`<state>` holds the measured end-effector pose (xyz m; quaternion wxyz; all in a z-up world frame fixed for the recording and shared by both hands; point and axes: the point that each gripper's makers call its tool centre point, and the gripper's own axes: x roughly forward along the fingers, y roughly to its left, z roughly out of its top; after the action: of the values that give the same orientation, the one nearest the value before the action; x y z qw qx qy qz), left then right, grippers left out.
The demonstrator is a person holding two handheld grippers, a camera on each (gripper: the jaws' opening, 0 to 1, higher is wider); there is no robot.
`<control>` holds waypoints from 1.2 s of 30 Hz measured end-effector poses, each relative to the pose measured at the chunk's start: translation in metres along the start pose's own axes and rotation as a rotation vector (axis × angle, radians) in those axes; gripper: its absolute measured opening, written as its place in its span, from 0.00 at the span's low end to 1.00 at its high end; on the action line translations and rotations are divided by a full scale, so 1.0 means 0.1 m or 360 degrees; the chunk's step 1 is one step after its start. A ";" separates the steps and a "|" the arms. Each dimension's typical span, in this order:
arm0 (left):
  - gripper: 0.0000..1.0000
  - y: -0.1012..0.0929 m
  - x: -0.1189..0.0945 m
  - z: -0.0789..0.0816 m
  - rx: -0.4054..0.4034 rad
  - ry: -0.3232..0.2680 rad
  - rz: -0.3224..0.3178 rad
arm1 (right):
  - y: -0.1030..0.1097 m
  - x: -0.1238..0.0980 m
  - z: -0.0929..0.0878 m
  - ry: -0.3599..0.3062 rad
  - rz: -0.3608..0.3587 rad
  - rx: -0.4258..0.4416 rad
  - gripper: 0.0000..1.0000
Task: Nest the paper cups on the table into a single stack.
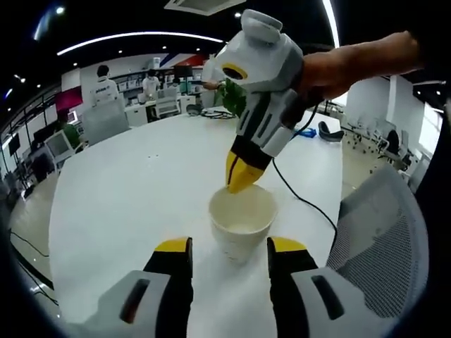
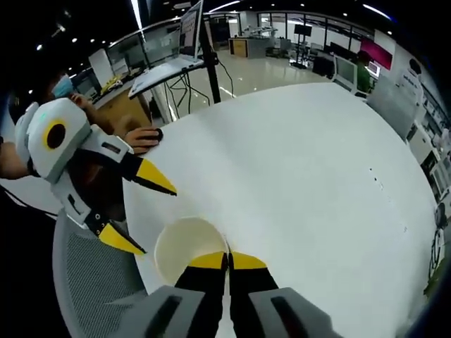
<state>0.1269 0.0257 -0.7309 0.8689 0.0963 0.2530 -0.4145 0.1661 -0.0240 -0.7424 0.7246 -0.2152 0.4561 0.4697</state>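
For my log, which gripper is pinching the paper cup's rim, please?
The right gripper, shut on the paper cup at its rim; the left gripper stands open before it.

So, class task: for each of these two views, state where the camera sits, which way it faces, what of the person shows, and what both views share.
Left gripper view: rides on the left tool, looking across the white table at a paper cup between its open jaws; the right tool pinches the cup's rim, and a forearm shows.
Right gripper view: rides on the right tool, looking down at the same cup, its jaws closed on the rim; the left tool stands open beside it.
Shared: cup, table, both tools.
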 end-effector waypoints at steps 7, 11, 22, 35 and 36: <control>0.41 -0.02 0.00 -0.03 -0.0004 0.0013 -0.0007 | 0.00 -0.03 0.01 0.0002 0.0005 0.0013 0.00; 0.41 -0.02 0.00 -0.02 -0.0004 0.0014 -0.0009 | 0.00 -0.01 0.00 0.0002 0.0012 0.0012 0.00; 0.42 -0.01 0.07 0.02 0.0011 0.0015 -0.0038 | 0.00 -0.12 0.05 -0.0028 0.0031 -0.0017 0.05; 0.48 -0.10 0.16 0.02 0.0013 0.0042 -0.0084 | -0.01 -0.07 -0.11 -0.0029 0.0068 0.0092 0.19; 0.48 -0.10 0.17 0.02 0.0017 0.0045 -0.0088 | 0.02 -0.10 -0.14 -0.0036 0.0077 0.0111 0.20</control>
<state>0.1293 0.0068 -0.7376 0.8529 0.0996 0.2658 -0.4383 0.1569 -0.0384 -0.7402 0.7252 -0.1735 0.4689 0.4733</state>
